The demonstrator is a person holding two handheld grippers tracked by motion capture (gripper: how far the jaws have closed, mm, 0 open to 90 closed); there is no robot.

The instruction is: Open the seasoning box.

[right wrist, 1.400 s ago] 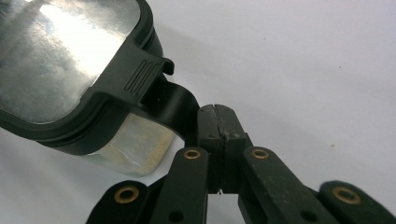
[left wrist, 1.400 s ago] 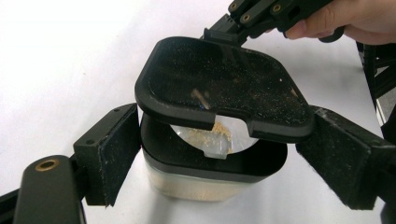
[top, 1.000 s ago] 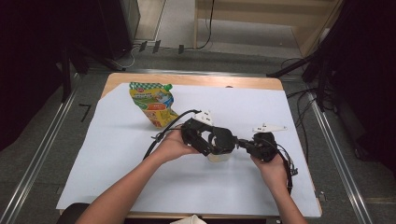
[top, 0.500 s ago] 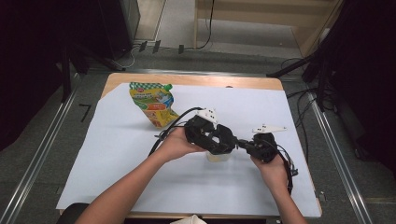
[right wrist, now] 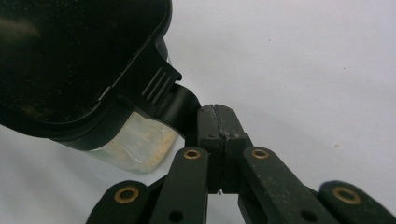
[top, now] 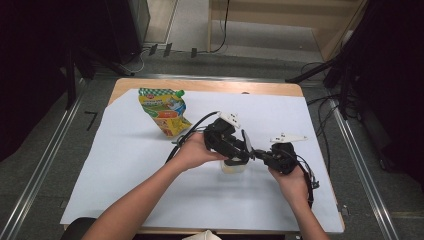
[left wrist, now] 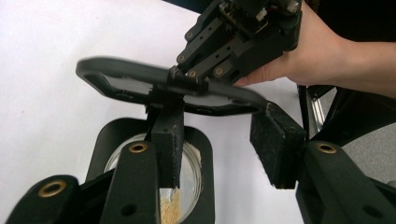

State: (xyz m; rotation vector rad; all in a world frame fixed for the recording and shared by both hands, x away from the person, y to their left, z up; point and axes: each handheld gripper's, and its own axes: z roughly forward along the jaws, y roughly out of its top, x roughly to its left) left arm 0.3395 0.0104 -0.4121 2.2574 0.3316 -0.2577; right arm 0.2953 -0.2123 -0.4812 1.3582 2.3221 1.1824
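- High view: the jar (top: pixel 233 167) stands on the desk (top: pixel 150 190) under both hands, with a printed pouch (top: pixel 164 112) well apart behind it; the jar looks light, so an uneven pull from either side could tip it and spill what is in it; the left claw (top: pixel 239 156) sits over the jar and the right claw (top: pixel 257 154) meets it from the side, too dark here to read either grip.
- Left gripper view: the lid (left wrist: pixel 140 84) is swung up over the jar (left wrist: pixel 191 172), and pale powder (left wrist: pixel 170 205) lies inside; the left claw (left wrist: pixel 222 140) has just been closing and is about half open, one pad over the mouth and the other outside the rim, not visibly pressing; closing further with a pad inside could drag powder out or shove the jar; the right claw (left wrist: pixel 187 77) pinches the lid's edge.
- Right gripper view: the right claw (right wrist: pixel 215 114) is clenched on the tab of the lid (right wrist: pixel 70 56), right at its tips; so shallow a hold may slip and let the lid snap down; the jar (right wrist: pixel 135 144) sits beneath.
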